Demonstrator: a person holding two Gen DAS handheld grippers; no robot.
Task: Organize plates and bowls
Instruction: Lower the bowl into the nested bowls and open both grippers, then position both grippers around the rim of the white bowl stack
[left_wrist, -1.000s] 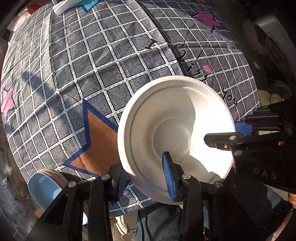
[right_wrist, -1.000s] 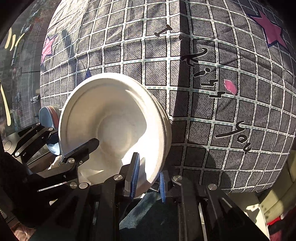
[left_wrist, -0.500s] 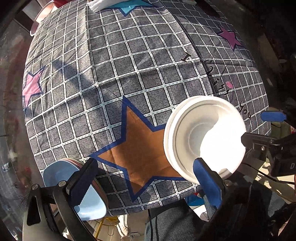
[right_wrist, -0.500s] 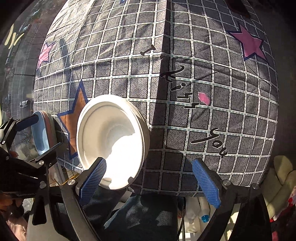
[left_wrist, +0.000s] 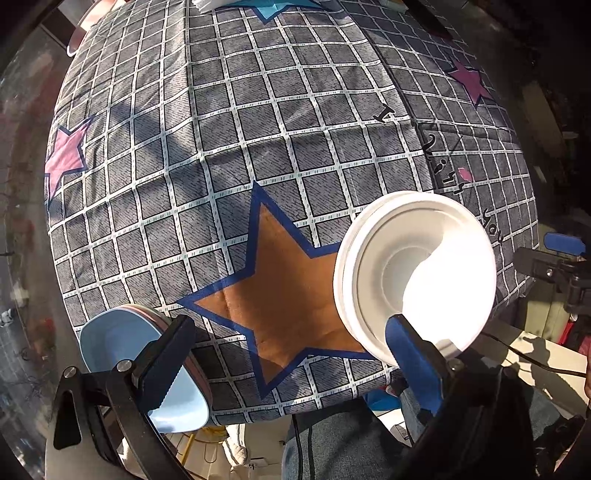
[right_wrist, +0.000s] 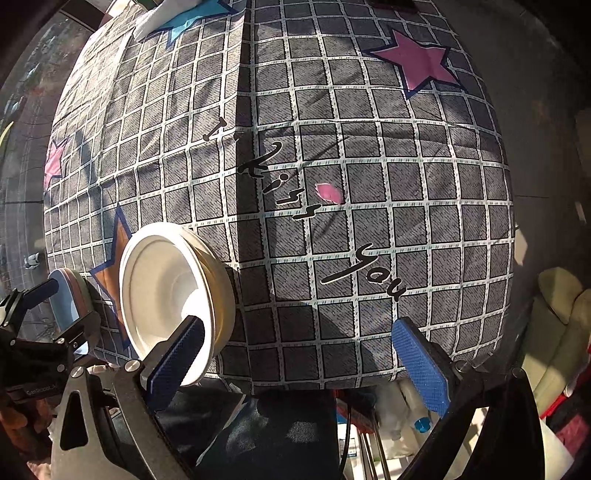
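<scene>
The table, under a grey checked tablecloth printed with stars, is mostly bare: the whole middle and far part lie open, so there is generous room to carry dishes across. Only its corners and near edge are occupied. At the far edge sit a white folded cloth and, at the far left corner, a pinkish dish too cut off to identify.

On the near edge stands a stack of white bowls, nested and resting on the cloth beside the orange star, its rim close to the table's drop-off. That stack looks finished. To its left a pile of plates with a light blue plate on top sits at the near left corner, partly overhanging the edge as far as the fisheye view lets me judge. Whether more dishes wait elsewhere I cannot tell.

The left gripper hangs above the near edge with jaws spread wide, nothing between them. The right gripper has jaws opening, already broad, and empty; one blue pad overlaps the bowls in the picture, not pressing them. Both have free air above; the nearest hazards are the bowl rim and the table edge below.
</scene>
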